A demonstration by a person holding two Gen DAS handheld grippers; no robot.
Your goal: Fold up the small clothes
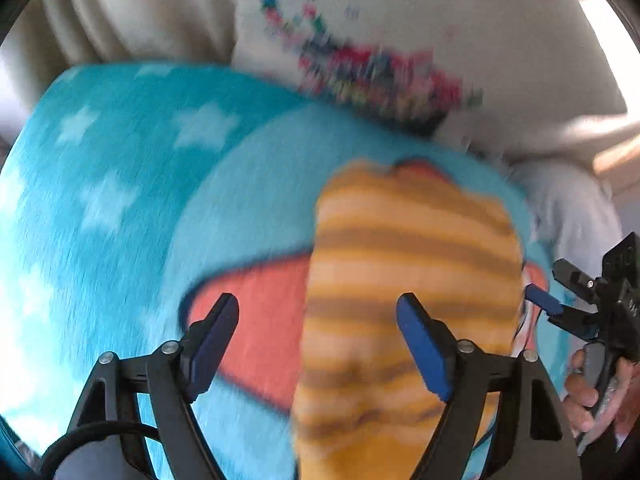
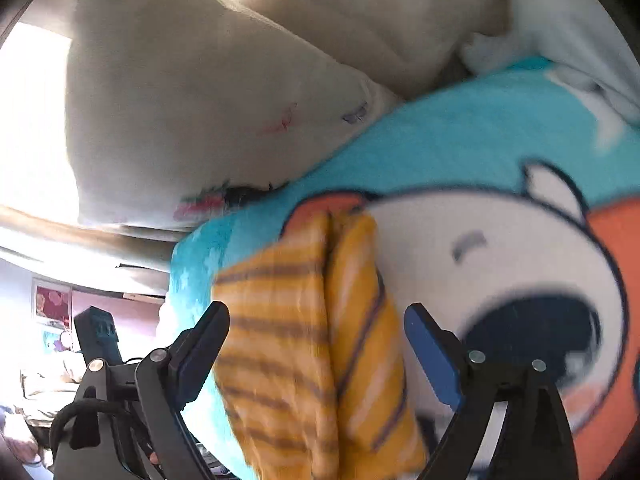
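A small yellow garment with brown stripes (image 1: 404, 280) lies on a turquoise cartoon blanket (image 1: 120, 184). In the left wrist view my left gripper (image 1: 318, 304) is open, its blue-padded fingers either side of the garment's near part. My right gripper (image 1: 560, 300) shows at the right edge, held by a hand. In the right wrist view the garment (image 2: 312, 332) is bunched and folded lengthwise, and my right gripper (image 2: 316, 316) is open with its fingers either side of it. Both views are blurred.
Beige pillows (image 2: 208, 112) and a white printed cushion (image 1: 380, 40) lie at the blanket's far side. A pale grey cloth (image 1: 568, 208) lies at the right. The blanket (image 2: 460, 132) carries a large white and orange cartoon figure. A room shows past the bed edge (image 2: 80, 240).
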